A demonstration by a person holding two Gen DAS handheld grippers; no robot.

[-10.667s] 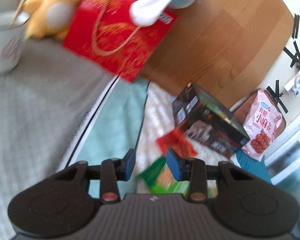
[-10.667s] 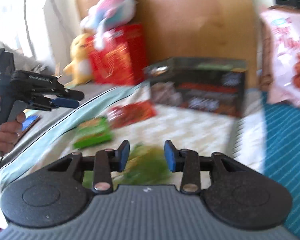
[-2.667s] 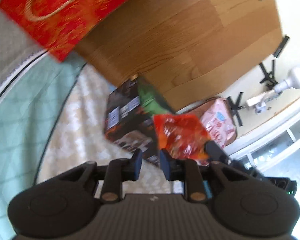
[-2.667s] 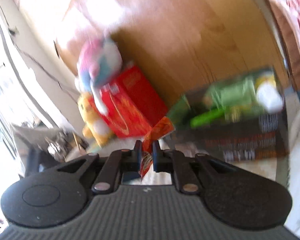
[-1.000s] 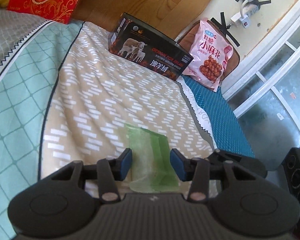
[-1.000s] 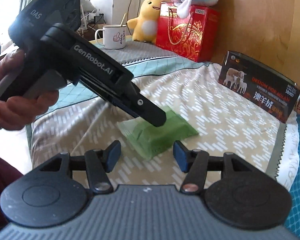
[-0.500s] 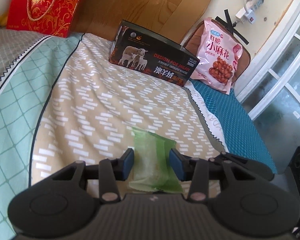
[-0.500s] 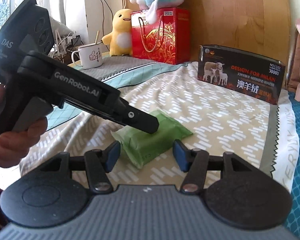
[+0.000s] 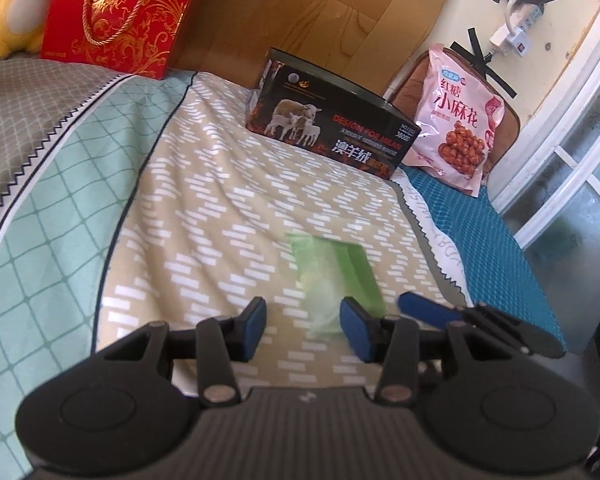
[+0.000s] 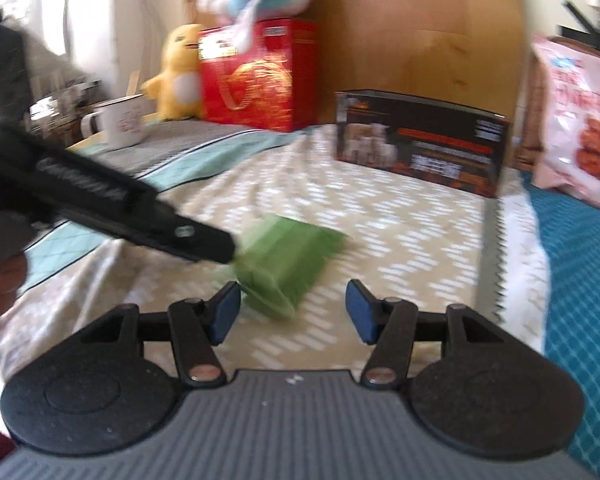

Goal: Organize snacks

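Observation:
A green snack packet (image 9: 332, 276) lies on the beige patterned bedspread (image 9: 228, 208). My left gripper (image 9: 303, 330) is open with the packet's near end just ahead of its fingertips. In the right wrist view the same packet (image 10: 288, 256) sits just ahead of my open right gripper (image 10: 293, 312), nearer its left finger. The left gripper's body (image 10: 100, 204) reaches in from the left, and its tip is at the packet's left end. A black open-top box (image 9: 332, 128) stands at the far end of the bed.
A pink snack bag (image 9: 456, 120) leans against the wall beside the box. A red gift bag (image 9: 116, 16) and a yellow plush (image 10: 180, 72) stand at the back left, with a white mug (image 10: 120, 124) nearby. A teal mat (image 9: 480, 232) borders the bed's right side.
Both grippers have drawn back slightly from the green packet and the right one has opened wider. The packet still lies on the bedspread. The right wrist view is blurred by motion.

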